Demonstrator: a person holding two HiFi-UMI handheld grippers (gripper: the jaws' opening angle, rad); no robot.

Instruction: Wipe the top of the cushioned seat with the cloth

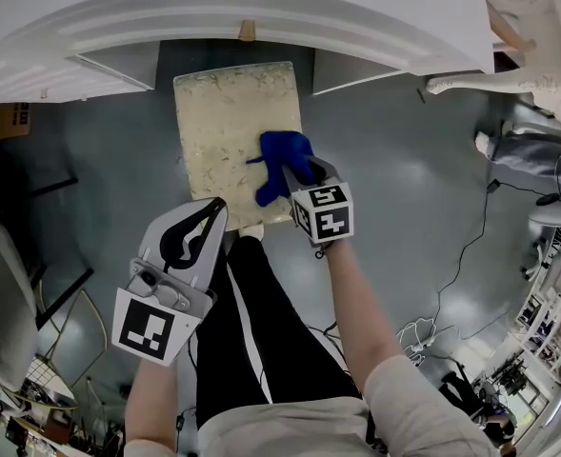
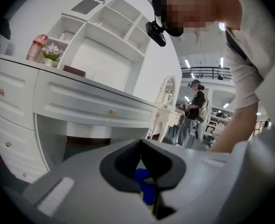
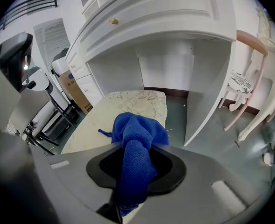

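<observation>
The cushioned seat [image 1: 225, 131] is a cream, patterned rectangle on the grey floor, its far end under the white dressing table. My right gripper [image 1: 301, 172] is shut on a bunched blue cloth [image 1: 283, 158], which rests on the seat's near right part. In the right gripper view the blue cloth [image 3: 136, 143] fills the gap between the jaws, with the seat [image 3: 128, 107] beyond it. My left gripper [image 1: 216, 206] hovers at the seat's near left corner, shut and empty. In the left gripper view its jaws [image 2: 141, 144] meet at the tips, with a bit of the cloth [image 2: 145, 186] showing below.
The white dressing table [image 1: 261, 12] overhangs the seat's far end, with a drawer front [image 2: 81, 104] facing me. A white chair [image 1: 537, 55] stands at the right. Cables [image 1: 451, 284] lie on the floor at right. A cardboard box [image 1: 2, 120] and dark racks sit at left.
</observation>
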